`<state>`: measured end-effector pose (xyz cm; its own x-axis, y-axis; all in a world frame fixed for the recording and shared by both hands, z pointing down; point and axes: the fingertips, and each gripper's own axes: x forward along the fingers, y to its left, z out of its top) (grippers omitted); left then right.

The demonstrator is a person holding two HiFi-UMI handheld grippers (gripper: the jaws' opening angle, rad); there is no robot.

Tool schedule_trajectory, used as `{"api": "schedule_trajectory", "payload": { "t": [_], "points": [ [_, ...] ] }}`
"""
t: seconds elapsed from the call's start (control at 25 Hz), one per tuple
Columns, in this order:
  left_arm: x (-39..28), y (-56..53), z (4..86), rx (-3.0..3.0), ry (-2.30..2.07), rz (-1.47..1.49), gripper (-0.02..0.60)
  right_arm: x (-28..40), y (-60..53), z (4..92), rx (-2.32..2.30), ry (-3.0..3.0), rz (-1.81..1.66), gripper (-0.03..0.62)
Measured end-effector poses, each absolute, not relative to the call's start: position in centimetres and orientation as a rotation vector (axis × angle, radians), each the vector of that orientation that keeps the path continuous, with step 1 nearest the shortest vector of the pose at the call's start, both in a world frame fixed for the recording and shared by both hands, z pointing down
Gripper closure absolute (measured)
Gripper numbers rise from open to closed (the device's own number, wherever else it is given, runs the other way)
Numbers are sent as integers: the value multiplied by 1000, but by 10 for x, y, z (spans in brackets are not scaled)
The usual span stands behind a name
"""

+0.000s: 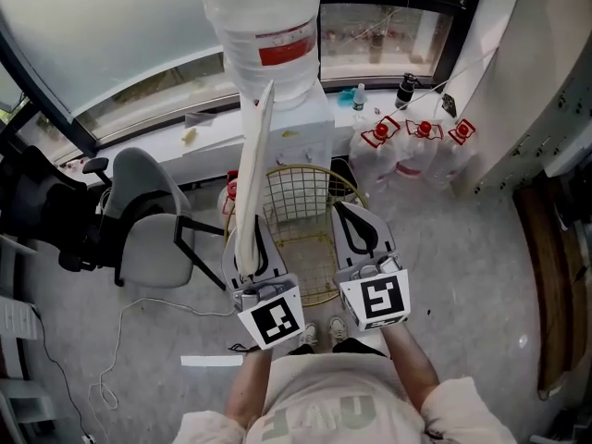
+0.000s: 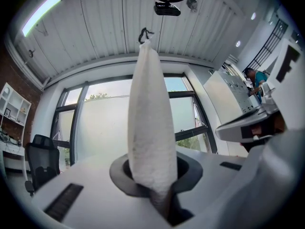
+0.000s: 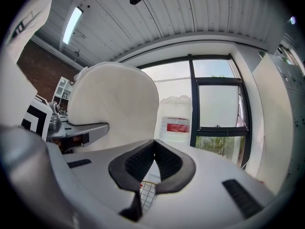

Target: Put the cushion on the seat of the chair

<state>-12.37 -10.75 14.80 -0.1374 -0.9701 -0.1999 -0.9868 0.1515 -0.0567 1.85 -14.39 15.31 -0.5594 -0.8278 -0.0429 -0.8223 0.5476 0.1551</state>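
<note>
So the left gripper (image 1: 248, 246) pinches the flat white cushion (image 1: 252, 169) edge-up, with the gold wire chair (image 1: 310, 192) dead ahead and below. The right gripper (image 1: 356, 225) is closed, empty.

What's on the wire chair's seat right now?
Only bare mesh shows on the seat. The cushion, held in the left gripper, and the right gripper cover its sides.
</note>
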Motion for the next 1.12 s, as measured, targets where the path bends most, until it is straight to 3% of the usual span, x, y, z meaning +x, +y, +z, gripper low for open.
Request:
{"api": "schedule_trajectory", "payload": {
  "t": [0.32, 0.84, 1.12],
  "points": [
    [-114, -140, 224, -2016, 2270, -18, 531, 8, -185, 227, 1401, -2789, -99, 577],
    [-116, -120, 425, -2055, 2499, -259, 531, -3, -175, 412, 1272, -2688, 159, 577],
    [-116, -118, 473, -2065, 2485, -302, 531, 1, -167, 469, 1253, -2640, 239, 577]
  ]
}}
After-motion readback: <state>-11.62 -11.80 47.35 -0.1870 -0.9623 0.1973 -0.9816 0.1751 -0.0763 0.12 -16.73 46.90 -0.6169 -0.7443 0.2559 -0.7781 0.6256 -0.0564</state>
